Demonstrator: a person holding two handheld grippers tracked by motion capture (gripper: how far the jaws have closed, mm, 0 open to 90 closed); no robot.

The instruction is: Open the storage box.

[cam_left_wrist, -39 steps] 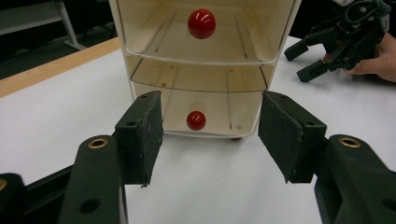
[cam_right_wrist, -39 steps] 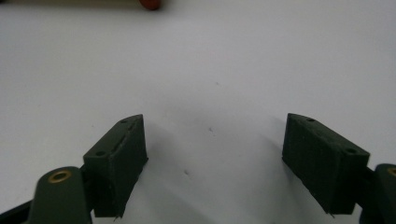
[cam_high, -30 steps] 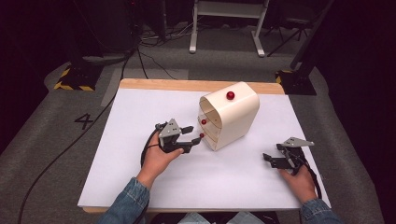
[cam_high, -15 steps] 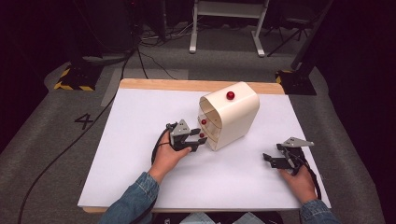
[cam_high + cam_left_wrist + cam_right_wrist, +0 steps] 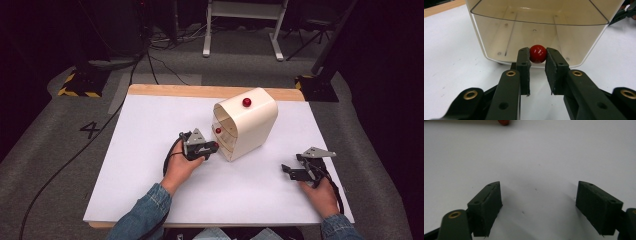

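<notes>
The cream cabinet (image 5: 248, 125) stands on the white bench (image 5: 150, 150), its open front turned toward the left gripper (image 5: 538, 65), and everything here is placed relative to it. At the lower lip of that front sits a red knob (image 5: 538, 53), and the left jaws are clenched on it from either side, the pads touching its flanks near their tips. A second red knob (image 5: 246, 102) sits on the cabinet's top. The step in hand looks like drawing the clear drawer (image 5: 539, 32) out by its knob. To do it well, pull straight back along the drawer's runners, level with the bench, since a round knob pinched at the tips could slip. The right gripper (image 5: 300, 172) rests well to the cabinet's right, jaws released wide over bare bench; it could brace the cabinet if it slides.
</notes>
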